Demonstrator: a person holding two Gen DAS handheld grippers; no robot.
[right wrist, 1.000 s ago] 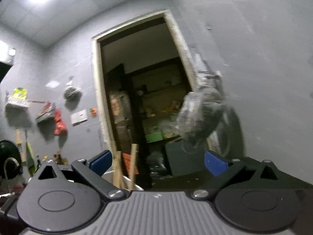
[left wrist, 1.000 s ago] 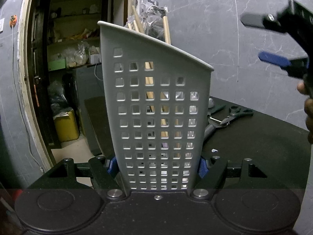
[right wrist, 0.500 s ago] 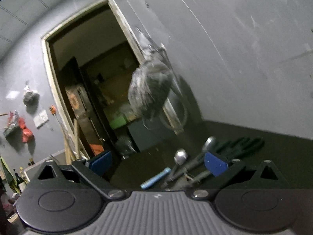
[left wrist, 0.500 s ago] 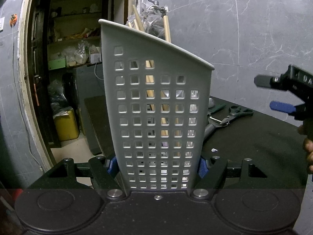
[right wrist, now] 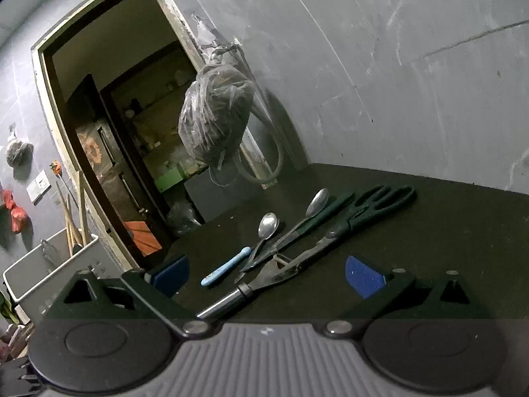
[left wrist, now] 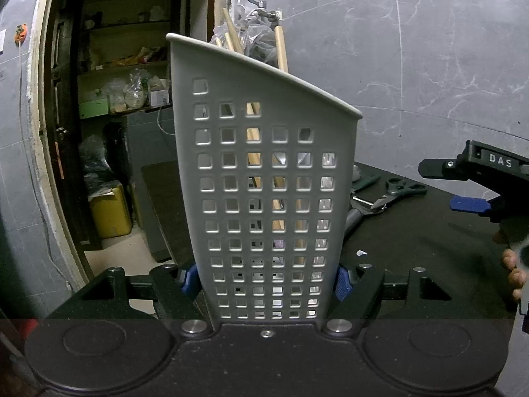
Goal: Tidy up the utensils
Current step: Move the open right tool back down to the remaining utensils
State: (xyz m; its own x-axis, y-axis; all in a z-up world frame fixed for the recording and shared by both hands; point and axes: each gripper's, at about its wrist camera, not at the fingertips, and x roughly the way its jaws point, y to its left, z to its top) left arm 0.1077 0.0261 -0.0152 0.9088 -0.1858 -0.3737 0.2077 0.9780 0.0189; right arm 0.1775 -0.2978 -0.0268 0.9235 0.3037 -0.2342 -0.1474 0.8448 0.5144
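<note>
Dark desk carried scissors and spoons near its back edge; left gripper pinched the utensil holder, right gripper stood spread.

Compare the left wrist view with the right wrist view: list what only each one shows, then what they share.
Only the left wrist view shows the left gripper clamped on the grey perforated utensil holder's lower sides, the yellow container in the doorway, and the right gripper from outside.

Only the right wrist view shows the blue-handled spoon and a second spoon beside the scissors, and the right gripper open and empty.

Both show the holder with wooden sticks, the dark-handled scissors on the black table, and the hanging plastic bag.
</note>
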